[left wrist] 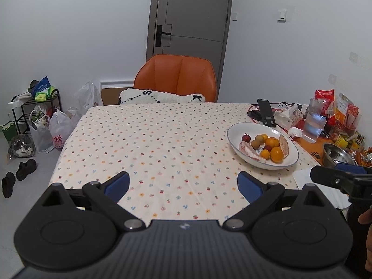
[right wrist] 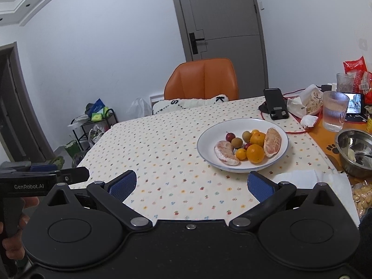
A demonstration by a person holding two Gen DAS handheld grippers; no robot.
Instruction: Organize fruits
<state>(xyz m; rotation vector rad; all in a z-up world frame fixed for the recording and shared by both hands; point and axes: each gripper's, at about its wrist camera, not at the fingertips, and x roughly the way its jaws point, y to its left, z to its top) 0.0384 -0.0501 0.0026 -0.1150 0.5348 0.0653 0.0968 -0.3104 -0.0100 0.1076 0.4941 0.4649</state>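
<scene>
A white plate (right wrist: 209,137) (left wrist: 234,133) on the patterned tablecloth holds mixed fruit: two peeled pomelo segments (right wrist: 225,155), oranges (right wrist: 255,153) (left wrist: 276,154), small green-brown fruits (right wrist: 236,142) and a dark red plum (right wrist: 230,136) (left wrist: 244,137). My right gripper (right wrist: 191,184) hovers open just in front of the plate, nothing between its blue pads. My left gripper (left wrist: 183,183) is open too, over bare cloth to the left of the plate, holding nothing. Each gripper shows at the edge of the other's view.
A steel bowl (right wrist: 355,151), a ribbed glass (right wrist: 333,114), a phone on a stand (right wrist: 276,104), tissues and snack packets crowd the table's right side. An orange chair (left wrist: 175,76) with a cushion stands at the far edge. Bags and shoes lie on the floor at left.
</scene>
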